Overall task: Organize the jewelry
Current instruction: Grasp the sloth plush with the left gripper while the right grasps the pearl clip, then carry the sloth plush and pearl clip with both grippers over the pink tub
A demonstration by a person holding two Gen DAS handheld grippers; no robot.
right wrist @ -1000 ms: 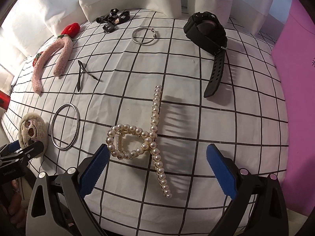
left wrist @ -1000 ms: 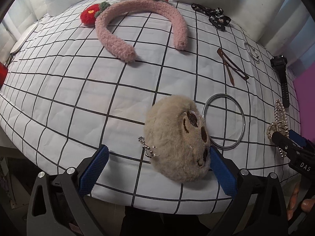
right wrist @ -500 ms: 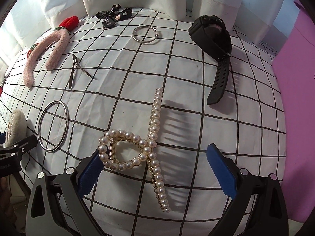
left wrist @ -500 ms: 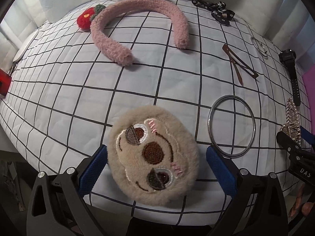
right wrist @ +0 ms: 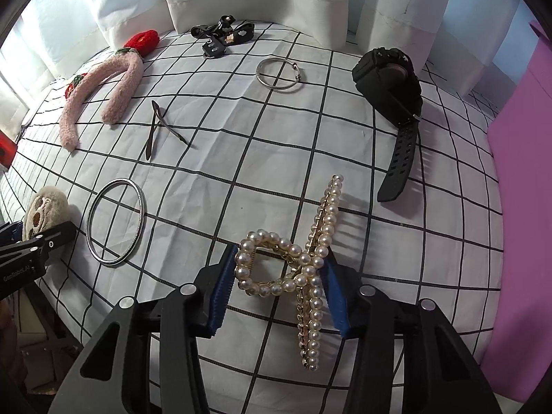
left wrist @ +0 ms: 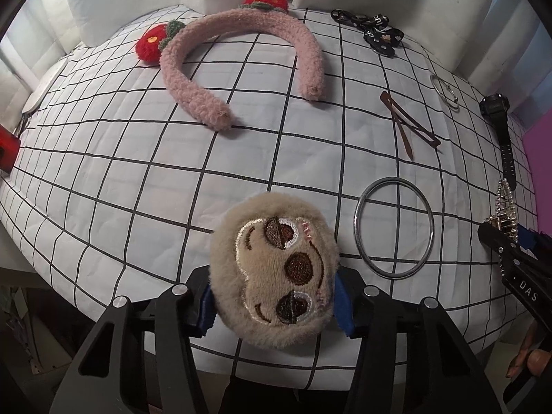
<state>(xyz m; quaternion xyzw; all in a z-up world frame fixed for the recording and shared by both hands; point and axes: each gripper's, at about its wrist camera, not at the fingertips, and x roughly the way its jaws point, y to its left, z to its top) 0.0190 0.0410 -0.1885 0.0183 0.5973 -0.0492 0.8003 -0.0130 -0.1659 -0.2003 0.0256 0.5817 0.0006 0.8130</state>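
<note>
Tongs on both hands have just been closing, each with a thing between its blue pads. The left tongs (left wrist: 274,307) clamp the furry sloth-face clip (left wrist: 274,269) from both sides at the near edge of the checked bedcover (left wrist: 138,172); the plush bulges over the pads, so the grip looks firm. The right tongs (right wrist: 279,288) close on the pearl claw clip (right wrist: 296,269), one pad against its looped handle end, the other against the crossing by the long pearl row.

Judged from this, the step in hand is the lift of both pieces. The sloth clip is soft and forgiving; a straight rise should do. The pearl clip is hard, rounded and sprung, so it may twist or slip out; the right hand does best to hold steady pressure and rise slowly, keeping the long row clear of the bedcover.

Just right of the sloth clip lies the large silver bangle (left wrist: 395,227), apart from it. Farther off lie the brown hair clip (left wrist: 407,126), pink headband (left wrist: 241,55) and black watch (right wrist: 390,82).
</note>
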